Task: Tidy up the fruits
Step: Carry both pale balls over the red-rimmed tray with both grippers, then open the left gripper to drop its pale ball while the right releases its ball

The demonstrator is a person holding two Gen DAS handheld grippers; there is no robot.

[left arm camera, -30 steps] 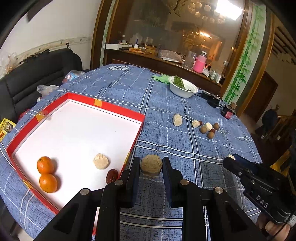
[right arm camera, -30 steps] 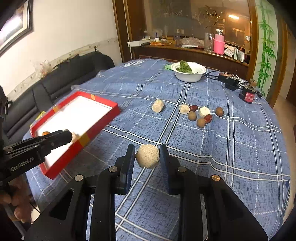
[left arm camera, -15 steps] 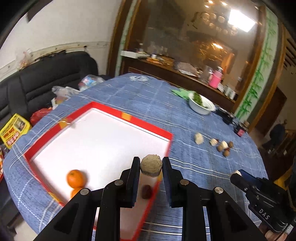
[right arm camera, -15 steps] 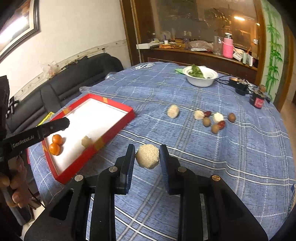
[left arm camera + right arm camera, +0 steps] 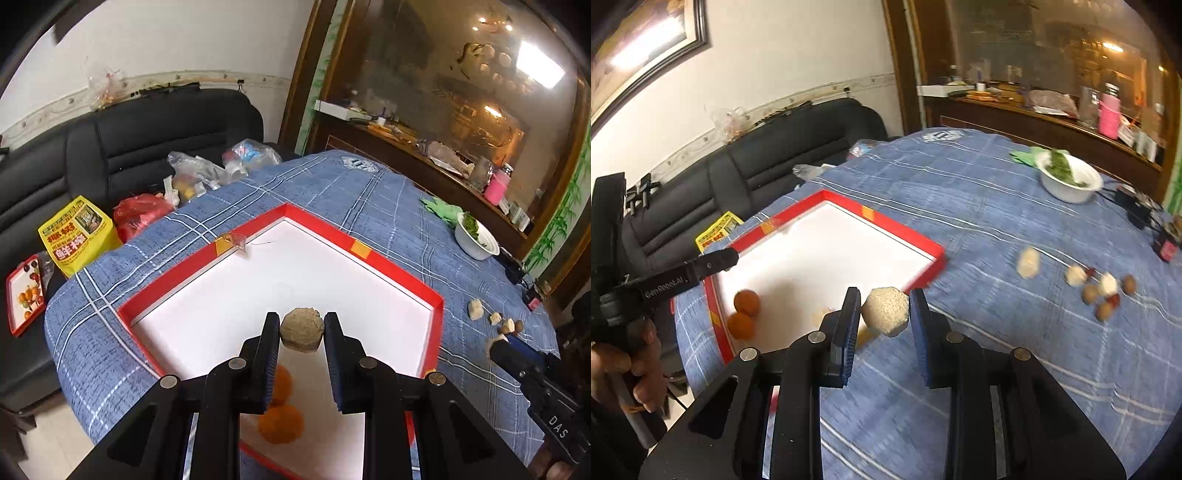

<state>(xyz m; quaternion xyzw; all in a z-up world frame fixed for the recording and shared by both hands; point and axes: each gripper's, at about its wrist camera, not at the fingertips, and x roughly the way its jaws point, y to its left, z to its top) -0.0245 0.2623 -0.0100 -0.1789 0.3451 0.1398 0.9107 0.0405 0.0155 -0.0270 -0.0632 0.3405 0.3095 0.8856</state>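
Left gripper [image 5: 301,332] | clamps tan lump [image 5: 302,329] above red tray [image 5: 391,266] (two oranges [image 5: 280,421] inside) | right gripper [image 5: 884,310] | clamps pale lump [image 5: 885,311] beside tray corner

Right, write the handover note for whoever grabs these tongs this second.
Left tongs: shut on a brownish round cake, held over the red tray.
Right tongs: shut on a pale faceted cake, over the blue cloth at the tray's near corner.
Done: two oranges lie in the tray; something pale beside them is too blurred to name.
Left: set both held pieces in the tray, then fetch the loose pale lump and the cluster of small fruits on the cloth beyond. The white bowl of greens stands apart, further back.
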